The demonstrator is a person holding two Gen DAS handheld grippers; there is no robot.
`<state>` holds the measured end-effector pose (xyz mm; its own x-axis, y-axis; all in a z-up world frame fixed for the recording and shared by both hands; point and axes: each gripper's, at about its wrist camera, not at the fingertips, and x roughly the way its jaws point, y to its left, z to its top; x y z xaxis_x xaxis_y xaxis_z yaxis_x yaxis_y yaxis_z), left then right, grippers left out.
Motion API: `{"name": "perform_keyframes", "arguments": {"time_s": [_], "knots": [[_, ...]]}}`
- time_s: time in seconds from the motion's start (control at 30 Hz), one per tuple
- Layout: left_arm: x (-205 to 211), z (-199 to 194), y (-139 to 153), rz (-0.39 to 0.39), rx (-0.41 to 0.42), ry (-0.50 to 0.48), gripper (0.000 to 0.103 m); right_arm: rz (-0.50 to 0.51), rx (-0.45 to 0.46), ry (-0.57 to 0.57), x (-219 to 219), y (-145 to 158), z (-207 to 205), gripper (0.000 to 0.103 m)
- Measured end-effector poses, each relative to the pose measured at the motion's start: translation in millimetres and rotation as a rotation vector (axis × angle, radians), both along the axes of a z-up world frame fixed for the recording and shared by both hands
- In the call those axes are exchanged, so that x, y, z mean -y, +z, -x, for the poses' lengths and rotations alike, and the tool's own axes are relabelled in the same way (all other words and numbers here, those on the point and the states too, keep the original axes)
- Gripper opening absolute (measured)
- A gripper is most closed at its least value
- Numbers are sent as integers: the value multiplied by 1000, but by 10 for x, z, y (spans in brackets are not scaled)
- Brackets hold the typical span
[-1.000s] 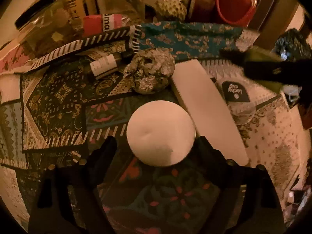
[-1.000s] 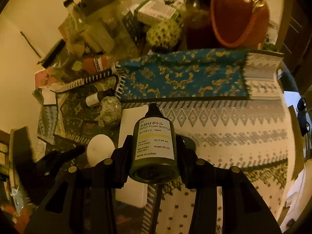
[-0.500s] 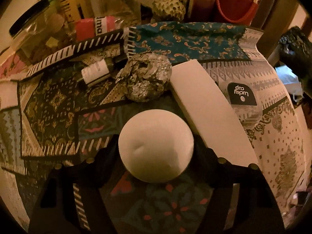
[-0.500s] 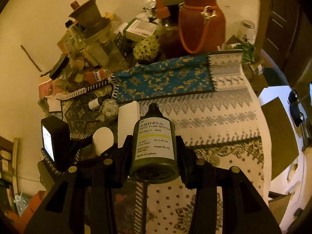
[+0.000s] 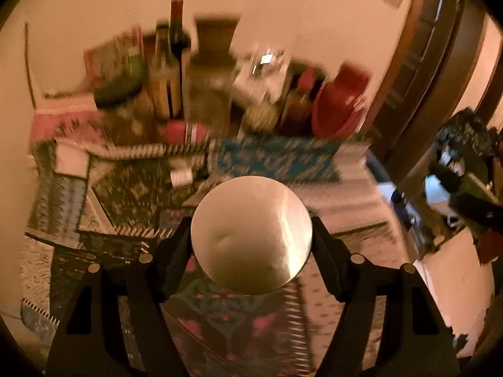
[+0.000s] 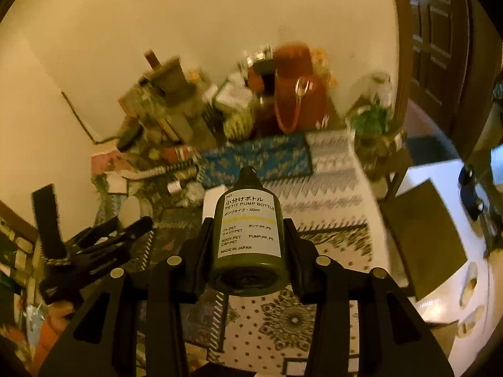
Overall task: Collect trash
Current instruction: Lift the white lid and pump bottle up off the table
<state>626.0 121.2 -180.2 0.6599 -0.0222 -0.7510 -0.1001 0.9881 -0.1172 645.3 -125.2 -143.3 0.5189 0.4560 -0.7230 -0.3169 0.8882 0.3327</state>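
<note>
White, round and domed, the pale object [image 5: 251,234] fills the centre of the left wrist view, clamped between both black fingers of the left gripper [image 5: 251,242], which touch it at 9 and 3 o'clock; it hangs clear above the patterned cloths [image 5: 125,194] on the table. Background heavily blurred: tall bottles [image 5: 169,72] at 11 o'clock, red bowl [image 5: 339,103] at 1 o'clock, small white-labelled bottle [image 5: 181,176] lying on the cloth at 10 o'clock. Right wrist view: right gripper [image 6: 248,245] narrowed onto a dark green pump bottle [image 6: 248,229], cap pointing to 12 o'clock, white label reading "PETIT PUMP BOTTLE". Bottle held above the pale patterned cloth [image 6: 330,207]. Left gripper [image 6: 103,238] shows at 9 o'clock with the pale object [image 6: 129,209] partly visible. Orange handbag [image 6: 298,94] at 12 o'clock against the wall.
</note>
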Motion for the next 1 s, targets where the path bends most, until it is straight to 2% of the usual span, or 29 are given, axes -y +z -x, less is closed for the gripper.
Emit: {"name": "perform_keyframes", "arguments": {"time_s": [0.17,0.3,0.5,0.73,1.0], "knots": [[430,515,641,3,151,26,71,-37,121,27,301,428,355,38],[728,956,999,2,245,53,71,-60,219,59,505,742,654,38],[1004,1615,1444,9,351,75,71,-94,303,90,700,1033,1035,38],[1070,2231,1707,5,423,75,71,-121,354,85,801,1161,1552,38],[985,2904,1722,-2,437,33,71,-115,344,33,751,1093,2129,38]]}}
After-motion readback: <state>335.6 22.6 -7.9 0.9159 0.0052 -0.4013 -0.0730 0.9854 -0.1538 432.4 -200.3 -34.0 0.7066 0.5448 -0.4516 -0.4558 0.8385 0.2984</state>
